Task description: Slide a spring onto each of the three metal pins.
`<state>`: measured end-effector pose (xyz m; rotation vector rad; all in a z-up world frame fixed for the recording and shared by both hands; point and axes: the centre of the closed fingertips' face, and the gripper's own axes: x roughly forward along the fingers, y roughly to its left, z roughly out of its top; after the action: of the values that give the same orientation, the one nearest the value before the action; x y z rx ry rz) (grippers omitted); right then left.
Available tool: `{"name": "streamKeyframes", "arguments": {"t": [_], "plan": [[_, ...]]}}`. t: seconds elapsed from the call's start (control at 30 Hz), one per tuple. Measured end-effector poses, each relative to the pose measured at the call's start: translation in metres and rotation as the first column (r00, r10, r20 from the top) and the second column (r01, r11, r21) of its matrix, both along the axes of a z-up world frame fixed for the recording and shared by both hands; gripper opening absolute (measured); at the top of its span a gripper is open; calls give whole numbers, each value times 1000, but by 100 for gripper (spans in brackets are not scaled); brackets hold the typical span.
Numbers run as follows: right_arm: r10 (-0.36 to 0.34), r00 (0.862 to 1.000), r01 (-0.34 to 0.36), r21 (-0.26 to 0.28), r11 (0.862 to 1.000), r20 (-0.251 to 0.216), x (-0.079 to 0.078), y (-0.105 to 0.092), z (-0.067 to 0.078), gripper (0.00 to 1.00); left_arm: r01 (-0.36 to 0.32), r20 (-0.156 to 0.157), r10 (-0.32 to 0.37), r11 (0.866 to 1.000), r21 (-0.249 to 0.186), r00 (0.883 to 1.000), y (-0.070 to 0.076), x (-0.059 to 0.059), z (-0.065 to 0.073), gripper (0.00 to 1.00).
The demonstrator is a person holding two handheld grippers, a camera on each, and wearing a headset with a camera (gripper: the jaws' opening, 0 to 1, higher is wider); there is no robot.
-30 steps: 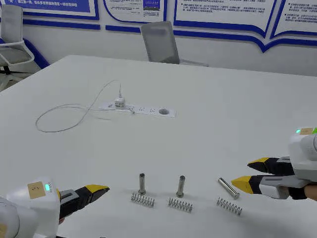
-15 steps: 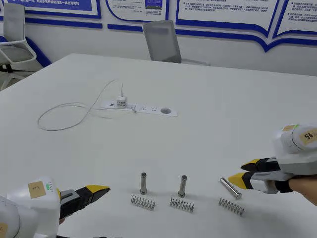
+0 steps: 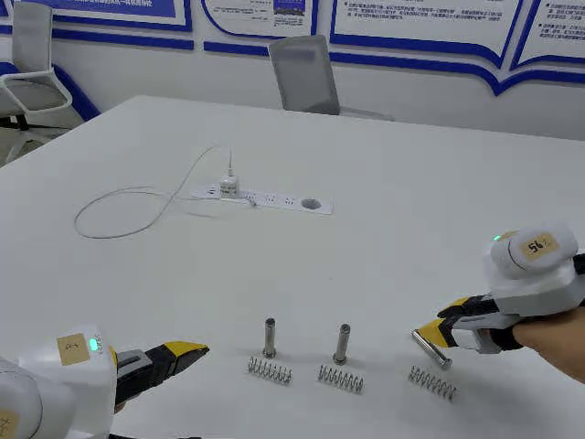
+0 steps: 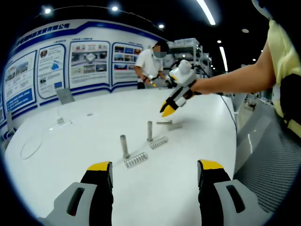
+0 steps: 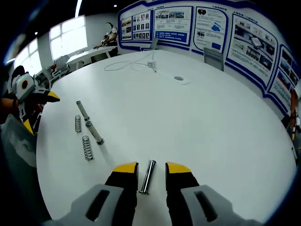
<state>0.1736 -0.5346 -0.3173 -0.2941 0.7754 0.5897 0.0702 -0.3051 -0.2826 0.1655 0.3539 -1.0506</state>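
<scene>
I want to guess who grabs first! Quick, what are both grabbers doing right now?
Left gripper: open, empty.
Right gripper: open, jaws either side of the lying silver metal pin.

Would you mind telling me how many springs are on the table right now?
3, all lying on the table: the left spring beside the left upright pin, the middle spring beside the middle upright pin, the right spring beside the fallen pin.

Three pins sit in a row near the counter's (image 3: 411,201) near edge: left pin (image 3: 270,336) and middle pin (image 3: 343,343) upright, right pin (image 3: 430,348) lying flat between the right gripper's (image 3: 437,331) jaws, apparently untouched. Just before them lie the left spring (image 3: 270,369), middle spring (image 3: 340,379) and right spring (image 3: 431,382). The power strip (image 3: 265,198) lies behind, mid-counter, its cable (image 3: 137,197) looping left. A chair (image 3: 306,73) stands beyond the far edge.
</scene>
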Motion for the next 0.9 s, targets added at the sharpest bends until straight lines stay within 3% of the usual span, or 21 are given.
{"name": "streamKeyframes", "arguments": {"t": [0.9], "plan": [[-35,995,32,-39,999,-94,10,4,-30,15,-12,-21,12,1000,-8,1000,1,-2,-6,73]]}}
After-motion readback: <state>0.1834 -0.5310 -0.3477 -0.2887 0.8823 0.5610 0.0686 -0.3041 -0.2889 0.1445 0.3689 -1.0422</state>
